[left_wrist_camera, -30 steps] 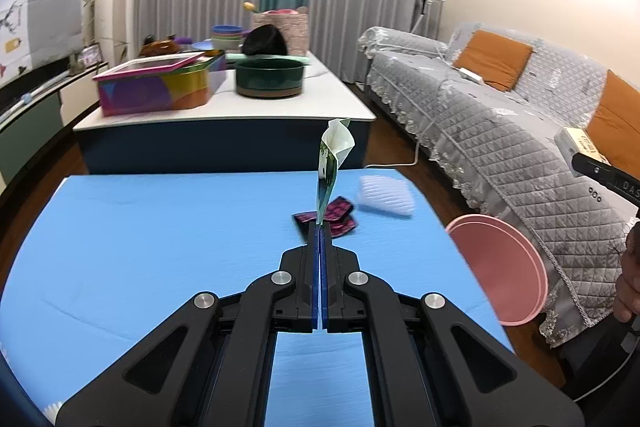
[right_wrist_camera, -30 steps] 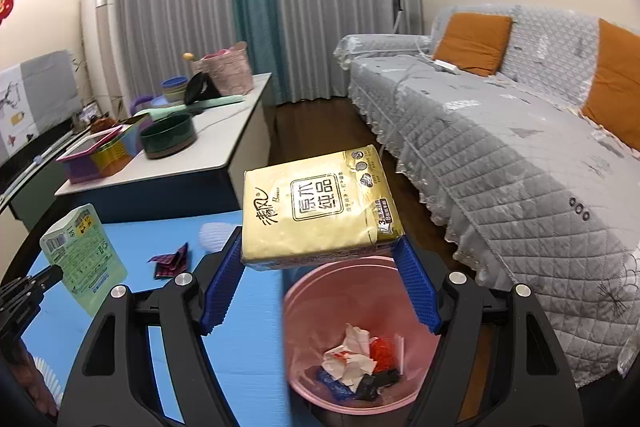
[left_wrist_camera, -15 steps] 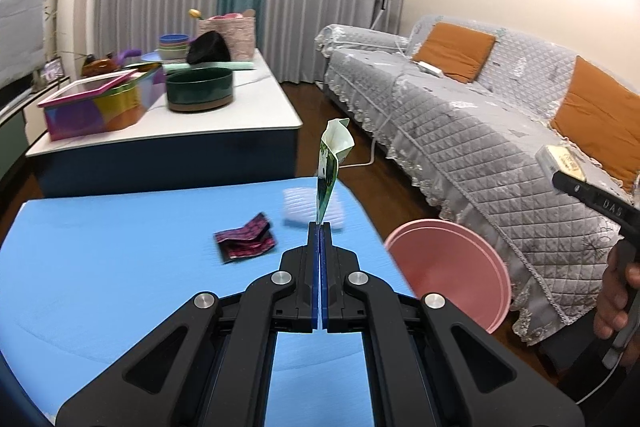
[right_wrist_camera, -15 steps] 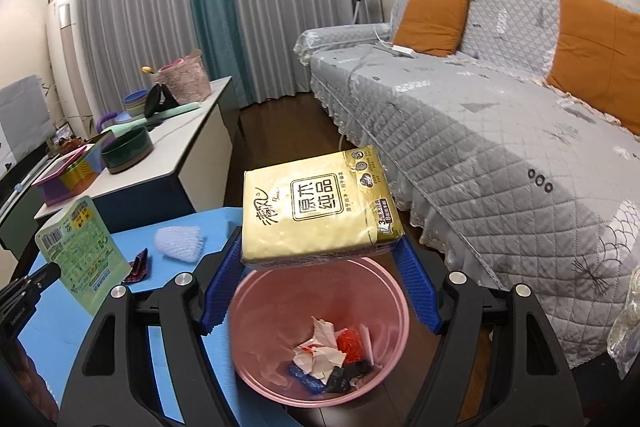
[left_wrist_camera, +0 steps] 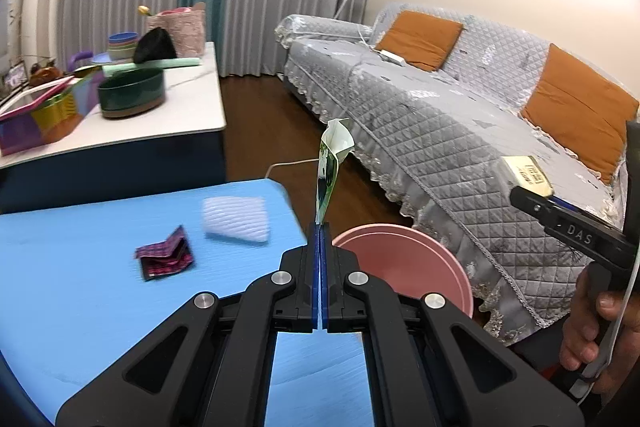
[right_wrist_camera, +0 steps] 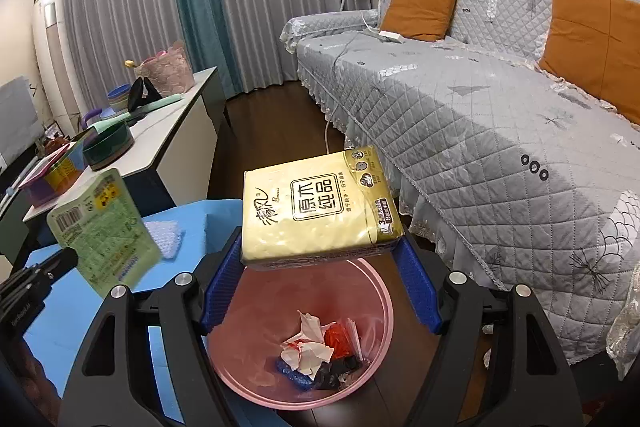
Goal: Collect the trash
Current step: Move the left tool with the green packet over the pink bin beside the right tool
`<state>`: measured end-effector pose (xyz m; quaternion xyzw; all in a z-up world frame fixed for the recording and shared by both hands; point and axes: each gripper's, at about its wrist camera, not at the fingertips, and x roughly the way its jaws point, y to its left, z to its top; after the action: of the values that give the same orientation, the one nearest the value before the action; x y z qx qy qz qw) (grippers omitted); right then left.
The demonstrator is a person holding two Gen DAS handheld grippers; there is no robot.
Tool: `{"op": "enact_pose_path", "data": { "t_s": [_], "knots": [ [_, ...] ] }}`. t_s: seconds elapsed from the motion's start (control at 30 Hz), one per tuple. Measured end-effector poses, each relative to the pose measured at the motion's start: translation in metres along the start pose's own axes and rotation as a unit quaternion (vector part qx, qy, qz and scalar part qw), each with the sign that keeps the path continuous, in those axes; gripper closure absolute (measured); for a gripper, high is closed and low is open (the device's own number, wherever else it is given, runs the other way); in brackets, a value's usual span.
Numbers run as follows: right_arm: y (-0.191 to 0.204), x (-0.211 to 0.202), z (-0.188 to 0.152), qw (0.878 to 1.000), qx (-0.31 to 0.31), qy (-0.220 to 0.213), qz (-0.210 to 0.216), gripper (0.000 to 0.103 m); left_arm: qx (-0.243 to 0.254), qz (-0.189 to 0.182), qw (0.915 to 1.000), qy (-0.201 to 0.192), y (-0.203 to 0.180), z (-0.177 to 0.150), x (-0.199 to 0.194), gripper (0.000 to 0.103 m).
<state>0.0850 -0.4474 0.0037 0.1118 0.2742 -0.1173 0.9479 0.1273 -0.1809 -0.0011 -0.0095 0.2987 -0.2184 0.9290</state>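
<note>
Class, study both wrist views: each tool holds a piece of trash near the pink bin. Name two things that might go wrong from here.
1. The right tool holds the yellow tissue pack over the far rim of the pink bin, so on release it may clip the rim or land outside.
2. The left tool pinches only the bottom edge of the green wrapper, beside the bin rather than above it; it may slip out onto the blue table.

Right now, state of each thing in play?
left hand-held gripper: shut on green packet, held upright
right hand-held gripper: shut on yellow tissue pack, above bin
pink bin: open, trash inside
magenta wrapper: on blue table
white foam net: on table
</note>
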Motion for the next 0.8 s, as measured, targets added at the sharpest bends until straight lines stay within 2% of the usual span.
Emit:
{"op": "enact_pose_path", "data": {
  "t_s": [0.4,0.8],
  "knots": [
    [-0.008,0.021,0.001,1.0,0.002,0.016,0.001,0.031,0.013,-0.029,0.9989,0.035,-0.036,-0.004,0.05,0.103],
    [-0.016,0.031,-0.002,1.0,0.006,0.031,0.004,0.031,0.019,-0.041,0.997,0.062,-0.051,-0.012,0.081,0.103]
  ]
}}
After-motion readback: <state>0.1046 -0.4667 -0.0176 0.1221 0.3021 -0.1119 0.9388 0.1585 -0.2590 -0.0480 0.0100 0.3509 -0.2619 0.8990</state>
